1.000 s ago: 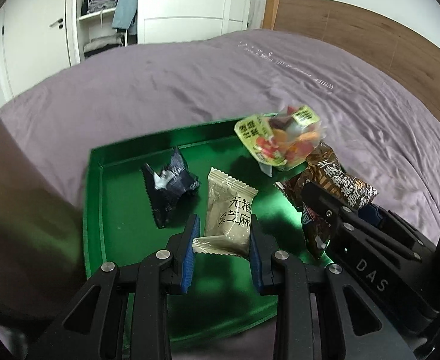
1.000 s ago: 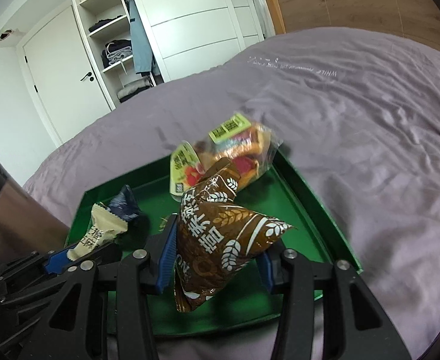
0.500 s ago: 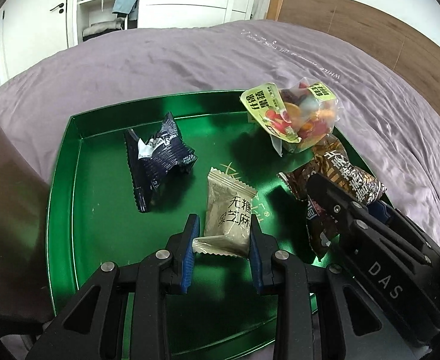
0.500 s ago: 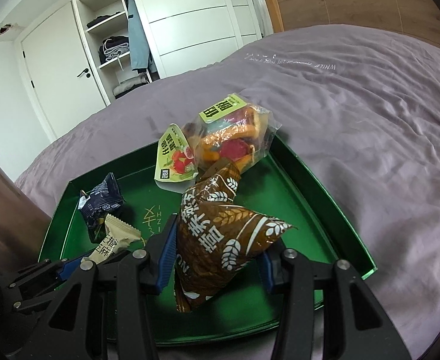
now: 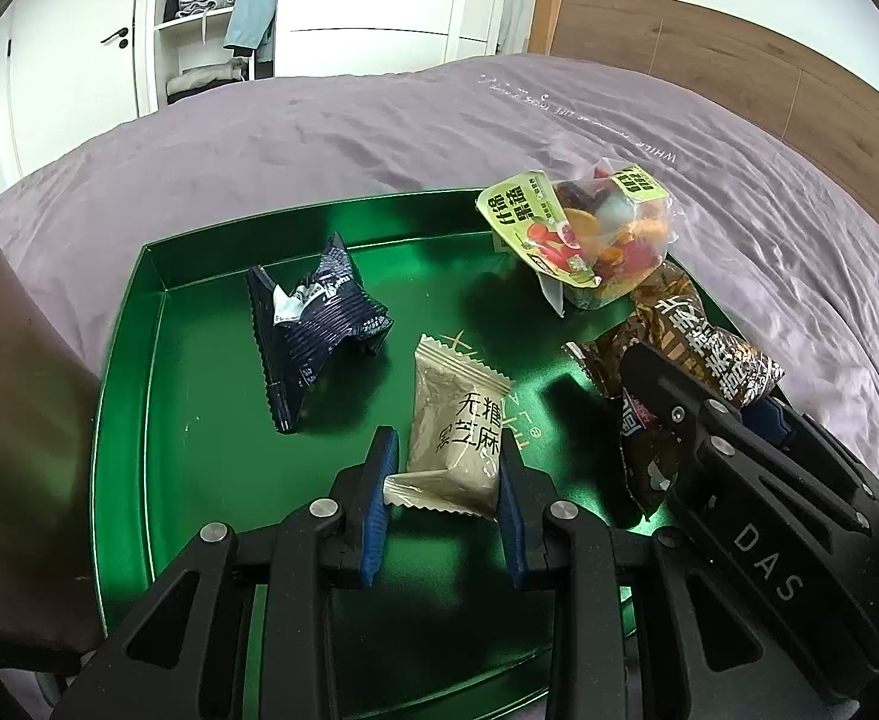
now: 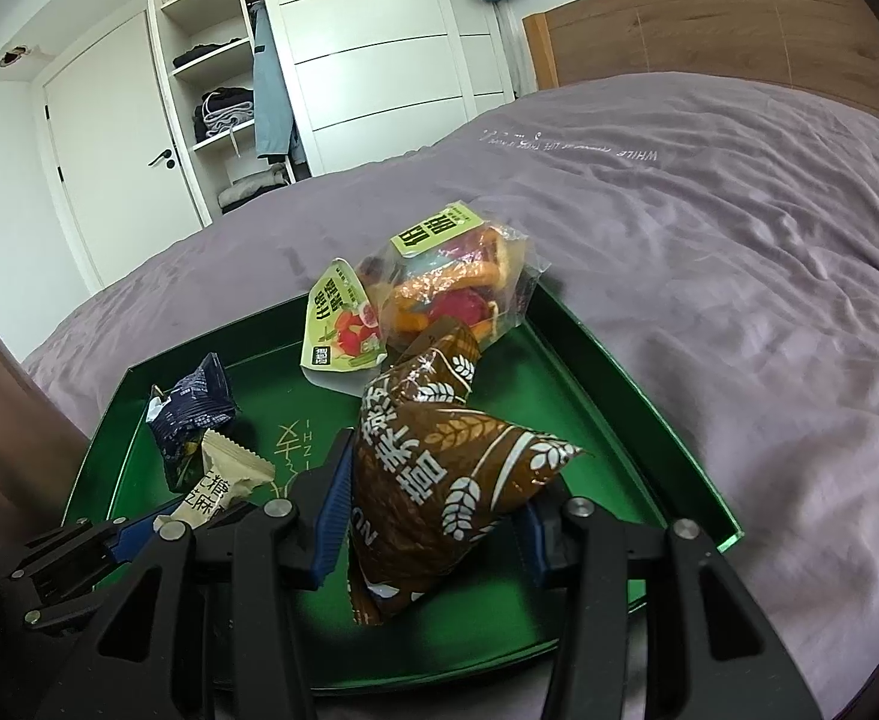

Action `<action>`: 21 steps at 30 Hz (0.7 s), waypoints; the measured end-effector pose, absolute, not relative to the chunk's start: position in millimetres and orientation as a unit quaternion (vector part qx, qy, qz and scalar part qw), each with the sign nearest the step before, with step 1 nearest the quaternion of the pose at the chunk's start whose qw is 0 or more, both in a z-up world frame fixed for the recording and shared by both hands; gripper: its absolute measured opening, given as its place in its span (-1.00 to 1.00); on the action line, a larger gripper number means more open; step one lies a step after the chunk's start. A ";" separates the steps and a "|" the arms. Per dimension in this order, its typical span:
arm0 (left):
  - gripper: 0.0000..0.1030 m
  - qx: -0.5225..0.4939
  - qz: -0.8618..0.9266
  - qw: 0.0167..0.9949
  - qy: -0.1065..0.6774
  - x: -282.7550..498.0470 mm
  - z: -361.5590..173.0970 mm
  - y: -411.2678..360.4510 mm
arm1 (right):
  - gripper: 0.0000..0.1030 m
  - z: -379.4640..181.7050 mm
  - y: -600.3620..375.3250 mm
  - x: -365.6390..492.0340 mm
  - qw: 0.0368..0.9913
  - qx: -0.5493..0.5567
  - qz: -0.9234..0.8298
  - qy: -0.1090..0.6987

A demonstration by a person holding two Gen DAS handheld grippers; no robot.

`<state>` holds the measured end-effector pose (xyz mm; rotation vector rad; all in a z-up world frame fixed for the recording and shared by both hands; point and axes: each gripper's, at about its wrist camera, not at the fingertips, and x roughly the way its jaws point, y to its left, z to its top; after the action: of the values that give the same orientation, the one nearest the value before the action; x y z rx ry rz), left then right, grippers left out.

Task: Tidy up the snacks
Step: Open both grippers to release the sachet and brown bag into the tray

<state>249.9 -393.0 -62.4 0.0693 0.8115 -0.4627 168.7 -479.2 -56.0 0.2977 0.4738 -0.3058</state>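
A green tray (image 5: 139,420) lies on the purple bed. My left gripper (image 5: 446,498) is shut on a beige sesame candy packet (image 5: 457,426) and holds it low over the tray's middle. My right gripper (image 6: 433,516) is shut on a brown grain snack bag (image 6: 439,468) over the tray's right part; the bag also shows in the left wrist view (image 5: 697,354). A dark blue crumpled wrapper (image 5: 313,324) lies at the tray's left. A clear bag of colourful dried fruit (image 5: 583,240) rests at the tray's far right corner.
The purple bedspread (image 6: 709,240) surrounds the tray (image 6: 649,438). A wooden headboard (image 5: 739,78) stands at the back right. White wardrobes with open shelves (image 6: 223,108) stand behind. A dark brown surface (image 5: 13,420) borders the tray's left side.
Both grippers, holding their packets, have moved over the tray and lower toward it. The tray now fills more of both views.
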 end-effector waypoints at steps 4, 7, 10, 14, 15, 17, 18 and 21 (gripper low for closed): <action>-0.48 0.033 -0.223 0.893 0.390 249.7 -62.6 -392.0 | -0.42 -56.1 -477.3 167.7 0.950 0.145 -0.152 0.231; -0.48 0.033 -0.223 0.893 0.390 249.6 -62.5 -392.1 | -0.41 -56.0 -477.3 167.7 0.950 0.145 -0.153 0.230; -0.45 0.031 -0.225 0.893 0.389 250.2 -62.2 -392.0 | -0.36 -55.0 -476.2 164.0 0.951 0.145 -0.158 0.224; -0.11 0.037 -0.222 0.894 0.386 249.3 -62.1 -393.5 | 0.13 -53.3 -478.5 157.8 0.951 0.154 -0.163 0.211; 0.12 0.041 -0.221 0.895 0.385 248.7 -62.4 -394.8 | 0.31 -53.3 -480.7 156.7 0.951 0.160 -0.163 0.209; 0.27 0.043 -0.221 0.895 0.385 247.3 -62.5 -396.0 | 0.51 -52.1 -480.6 156.2 0.952 0.159 -0.163 0.206; 0.27 0.044 -0.220 0.895 0.385 247.1 -62.4 -396.0 | 0.51 -51.7 -479.7 156.3 0.952 0.156 -0.163 0.206; 0.27 0.044 -0.220 0.896 0.384 246.5 -62.2 -395.9 | 0.51 -50.6 -478.6 154.9 0.953 0.154 -0.166 0.201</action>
<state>246.5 -395.9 -62.2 0.0916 0.7948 -0.4558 154.9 -478.6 -50.6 0.3135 0.4084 -0.3380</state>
